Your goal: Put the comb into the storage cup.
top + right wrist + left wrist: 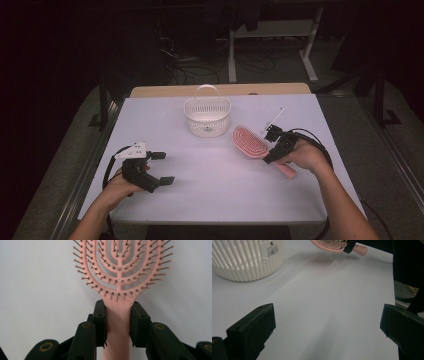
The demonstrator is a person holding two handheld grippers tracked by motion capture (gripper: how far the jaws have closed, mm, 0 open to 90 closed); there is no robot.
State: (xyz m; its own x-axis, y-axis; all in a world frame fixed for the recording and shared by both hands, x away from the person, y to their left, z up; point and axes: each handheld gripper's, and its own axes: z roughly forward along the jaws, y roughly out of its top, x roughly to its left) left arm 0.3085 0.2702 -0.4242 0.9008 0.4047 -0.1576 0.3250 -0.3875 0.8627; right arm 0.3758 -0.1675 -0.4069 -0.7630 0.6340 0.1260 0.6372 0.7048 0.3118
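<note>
A pink hairbrush [249,142] with a vented, bristled head lies angled right of the table's centre, its handle end [287,170] toward the front right. My right gripper [270,151] is shut on the brush's neck; in the right gripper view both black jaws press the sides of the pink handle [118,320] just below the head, bristles facing the camera. A white slotted basket [207,116] with a hoop handle stands at the middle back. My left gripper [163,168] rests near the front left, jaws wide apart with nothing between them; its view shows the basket [247,258] and the brush [329,245] beyond.
The table top [210,190] is pale lilac-white. A thin white stick [275,118] lies just behind the right gripper. A wooden board edge [165,91] runs along the table's back. Beyond it the room is dark, with desk legs and cables on the floor.
</note>
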